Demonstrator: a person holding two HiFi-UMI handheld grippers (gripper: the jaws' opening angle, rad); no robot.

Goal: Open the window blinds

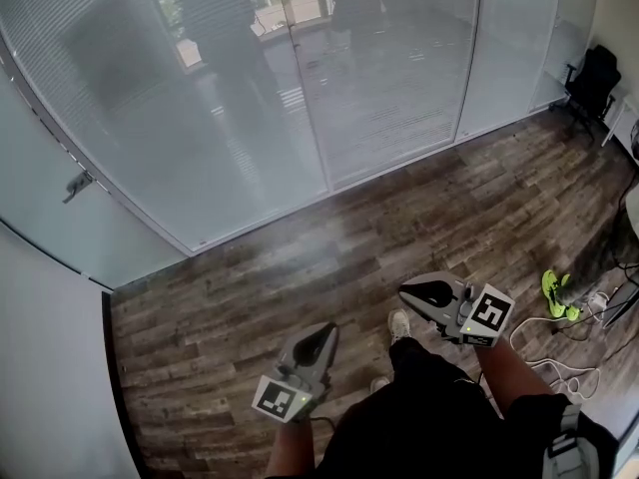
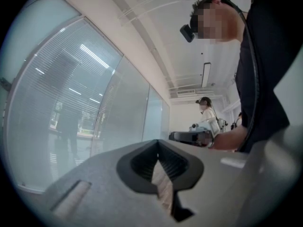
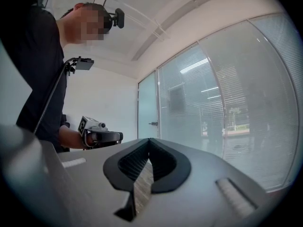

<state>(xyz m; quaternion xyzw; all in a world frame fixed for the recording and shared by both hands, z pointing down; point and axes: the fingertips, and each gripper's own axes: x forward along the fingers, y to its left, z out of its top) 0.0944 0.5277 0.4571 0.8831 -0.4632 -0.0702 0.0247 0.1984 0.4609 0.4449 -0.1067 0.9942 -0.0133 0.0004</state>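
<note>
Wood floor (image 1: 300, 257), window wall ahead; approach step, nothing touched yet.
Blinds (image 1: 200, 98) hang lowered across the upper left and centre, well apart from both tools. Left tool (image 1: 321, 335) is held low over the floor, jaws together, nothing in them. Right tool (image 1: 427, 292) is beside it, jaws likewise pressed together and empty. No cord or wand is visible. Judgement: the next move needs stepping up to the blinds, finding their control, then parting one tool's jaws to take it.
</note>
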